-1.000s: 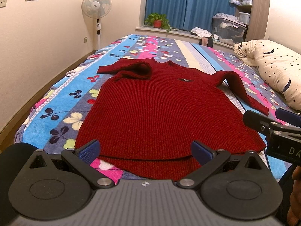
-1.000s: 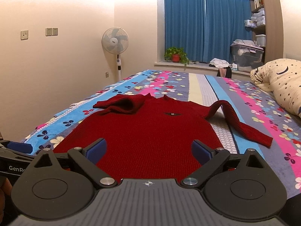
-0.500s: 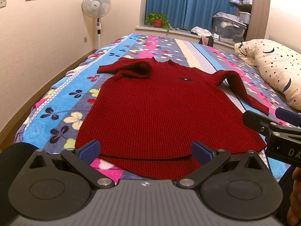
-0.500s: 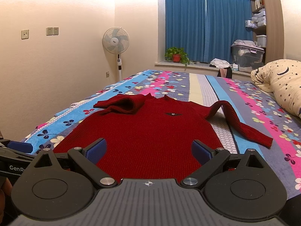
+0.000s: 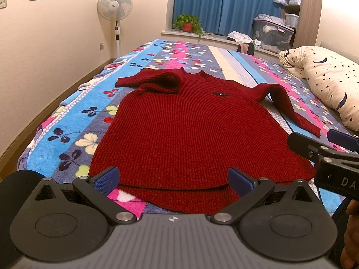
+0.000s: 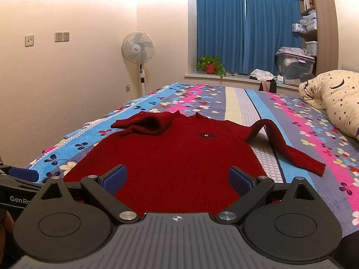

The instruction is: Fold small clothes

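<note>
A dark red knit sweater point(image 5: 190, 125) lies flat, front up, on the flowered bedspread point(image 5: 74, 121), hem toward me. Its left sleeve is folded over the left shoulder; its right sleeve point(image 5: 289, 107) trails out to the right. My left gripper point(image 5: 174, 179) is open and empty, hovering just over the hem. My right gripper point(image 6: 177, 177) is open and empty, above the sweater's lower right part point(image 6: 179, 157). The right gripper also shows at the right edge of the left wrist view point(image 5: 323, 148), and the left gripper's side at the left edge of the right wrist view point(image 6: 20, 179).
A star-print pillow point(image 5: 332, 83) lies on the bed's right side. A standing fan point(image 5: 114, 9) is by the left wall. A potted plant point(image 5: 188, 22) and storage boxes point(image 5: 273, 33) are on the window ledge beyond the bed.
</note>
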`<act>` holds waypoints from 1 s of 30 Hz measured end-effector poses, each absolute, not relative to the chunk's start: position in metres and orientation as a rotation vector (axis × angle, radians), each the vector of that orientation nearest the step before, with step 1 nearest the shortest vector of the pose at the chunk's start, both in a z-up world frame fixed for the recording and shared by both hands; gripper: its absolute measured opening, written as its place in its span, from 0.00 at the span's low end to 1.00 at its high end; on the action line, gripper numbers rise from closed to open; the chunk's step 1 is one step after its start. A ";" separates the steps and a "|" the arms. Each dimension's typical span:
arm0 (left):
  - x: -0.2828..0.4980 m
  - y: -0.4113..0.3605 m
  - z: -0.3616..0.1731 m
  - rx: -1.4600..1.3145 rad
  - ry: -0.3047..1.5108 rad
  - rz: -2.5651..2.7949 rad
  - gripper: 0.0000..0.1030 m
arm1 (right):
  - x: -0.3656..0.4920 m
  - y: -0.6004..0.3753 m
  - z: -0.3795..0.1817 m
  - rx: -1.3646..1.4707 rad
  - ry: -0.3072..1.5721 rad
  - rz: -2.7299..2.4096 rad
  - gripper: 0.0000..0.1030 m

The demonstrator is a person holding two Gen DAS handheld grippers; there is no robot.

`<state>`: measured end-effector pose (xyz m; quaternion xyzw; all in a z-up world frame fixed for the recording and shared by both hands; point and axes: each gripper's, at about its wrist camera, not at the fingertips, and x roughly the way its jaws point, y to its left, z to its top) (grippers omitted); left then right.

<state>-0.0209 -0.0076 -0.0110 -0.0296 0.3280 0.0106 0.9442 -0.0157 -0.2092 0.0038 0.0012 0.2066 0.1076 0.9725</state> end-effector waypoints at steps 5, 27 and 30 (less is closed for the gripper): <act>-0.015 0.000 -0.014 -0.071 0.671 0.025 1.00 | -0.012 -0.210 0.002 0.009 0.426 0.198 0.94; 0.143 0.130 -0.081 -0.087 0.775 0.041 0.67 | 0.179 -0.367 -0.099 0.270 1.005 -0.099 0.58; 0.151 0.126 -0.091 -0.038 0.804 0.070 0.69 | 0.186 -0.363 -0.110 0.241 1.055 -0.086 0.58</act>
